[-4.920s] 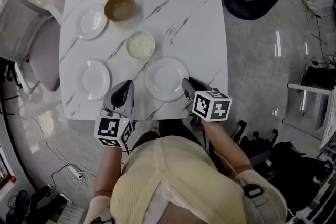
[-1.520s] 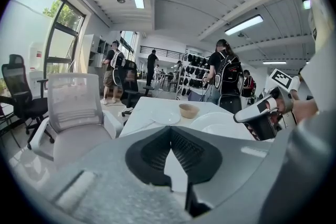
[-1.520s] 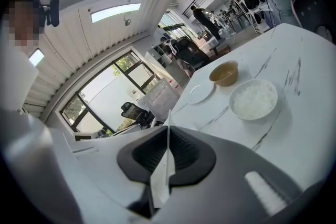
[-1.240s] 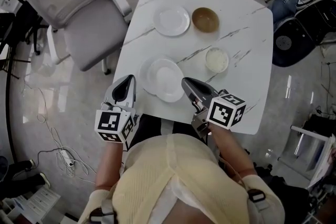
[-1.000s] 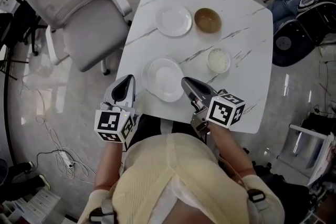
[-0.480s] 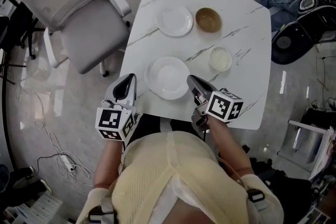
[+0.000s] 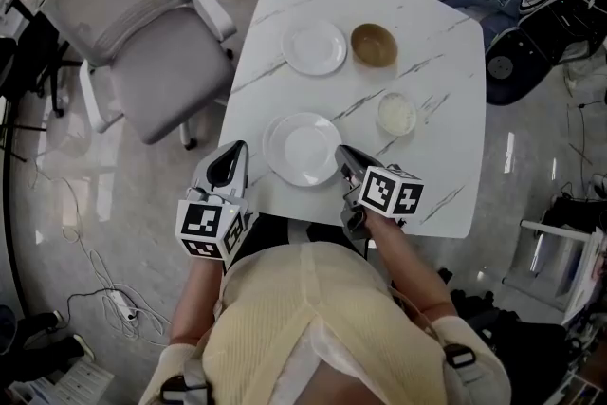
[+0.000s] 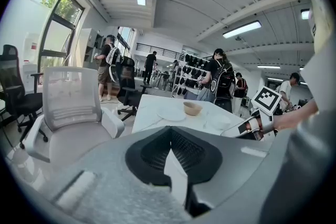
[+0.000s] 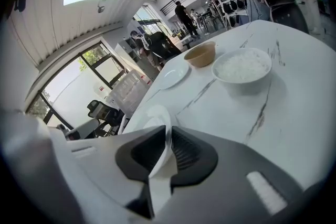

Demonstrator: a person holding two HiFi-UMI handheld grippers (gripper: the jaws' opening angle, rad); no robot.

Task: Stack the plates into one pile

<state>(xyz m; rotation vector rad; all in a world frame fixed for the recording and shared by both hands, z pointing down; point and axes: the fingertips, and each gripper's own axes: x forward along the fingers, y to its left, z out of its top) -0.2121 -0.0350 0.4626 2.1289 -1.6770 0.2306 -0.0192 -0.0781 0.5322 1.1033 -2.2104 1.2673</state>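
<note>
Right tool (image 7: 342, 156), jaws just opening with the round white ceramic plate's (image 7: 302, 147) rim between them, centre frame: withdraw level, without dragging.

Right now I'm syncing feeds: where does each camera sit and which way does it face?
Head view: on the person's head, looking steeply down at the white marble table; torso, left gripper and right gripper show.
Left gripper view: on the left gripper, past shut jaws toward the table; the right gripper shows.
Right gripper view: on the right gripper, along the tabletop; jaws have just been opening, large white plate's rim between them.
Both gripper views share the round brown bowl.
</note>
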